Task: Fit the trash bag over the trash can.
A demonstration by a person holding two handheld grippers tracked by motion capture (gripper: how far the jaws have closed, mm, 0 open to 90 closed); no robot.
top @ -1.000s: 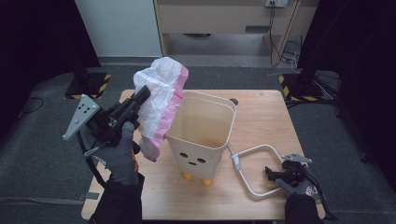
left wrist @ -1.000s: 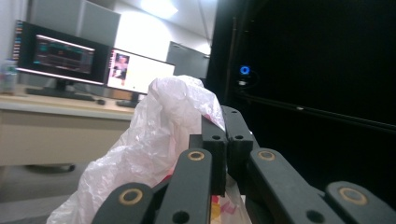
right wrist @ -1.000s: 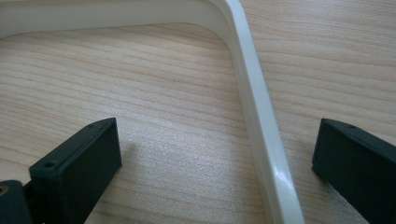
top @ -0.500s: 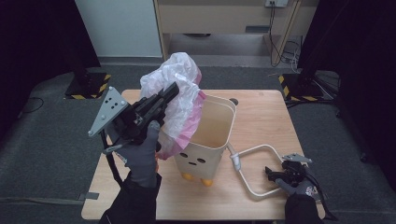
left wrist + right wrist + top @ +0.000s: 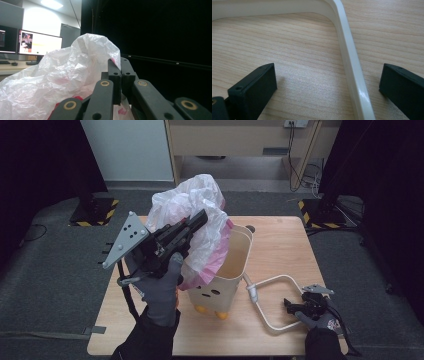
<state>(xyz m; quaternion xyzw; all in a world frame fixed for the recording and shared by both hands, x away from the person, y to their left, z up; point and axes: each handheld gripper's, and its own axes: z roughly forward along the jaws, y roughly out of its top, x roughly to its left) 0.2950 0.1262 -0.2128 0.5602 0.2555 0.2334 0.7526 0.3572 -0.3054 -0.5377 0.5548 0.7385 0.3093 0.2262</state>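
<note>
Plastic bag: thin, crinkled, translucent white, with a pink tint along its lower edge. It is bunched up and billows above the left rim of the bin, its lower folds draped over that rim and down the outer left side. In the left gripper view the bag shows as a heap of creased film with small red-pink patches low down.

Left hand-held gripper: raised over the left half of the counter, jaws pressed together with a fold of the bag pinched between them; in its own view the two jaw tips meet with film caught at the tip.

Bin: cream, upright, near the counter's middle, two dark dots and orange feet on the front. The visible part of its inside is bare cream wall; the bottom cannot be seen.

Handle: cream loop, joined to the bin's right side, lying flat on the counter.

Right hand-held gripper: low at the counter's front right corner, jaws wide apart, straddling the handle bar without gripping it.
</note>
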